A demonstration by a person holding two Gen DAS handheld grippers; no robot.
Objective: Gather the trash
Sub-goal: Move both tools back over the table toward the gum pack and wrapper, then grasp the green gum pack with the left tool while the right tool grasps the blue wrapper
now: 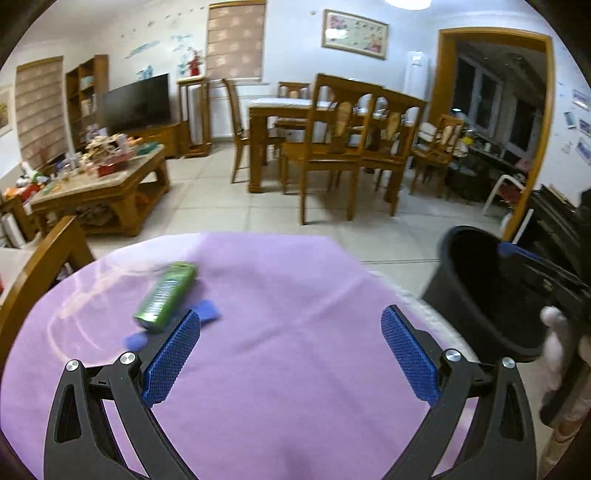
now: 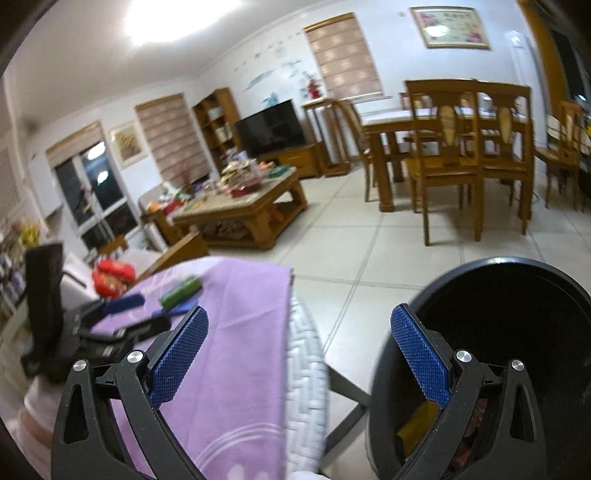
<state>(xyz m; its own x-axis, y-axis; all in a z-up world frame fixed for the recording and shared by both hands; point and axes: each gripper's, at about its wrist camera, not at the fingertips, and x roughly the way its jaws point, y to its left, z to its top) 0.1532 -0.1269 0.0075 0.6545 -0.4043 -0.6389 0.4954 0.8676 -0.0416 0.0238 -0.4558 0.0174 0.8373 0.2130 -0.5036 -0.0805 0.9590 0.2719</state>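
Inside, the black bin [image 2: 517,332] holds wrappers [image 2: 417,424]; left tool [image 1: 290,325] and right tool [image 2: 299,325] gape empty.

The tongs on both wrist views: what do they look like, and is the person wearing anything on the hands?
Left tongs and right tongs match: black plastic linkage arms with triangular cut-outs, silver round screws, and blue dimpled rubber pads. No cables or markings show. The person's right hand appears to wear a white glove, though it is blurred.

Ahead of me: pale tiled floor [image 1: 207,206], a cluttered wooden coffee table [image 1: 110,184], dining table [image 1: 266,107] with chairs [image 1: 325,147], dark television [image 1: 136,99], blinds [image 1: 236,37], bright ceiling lamp [image 2: 177,18].
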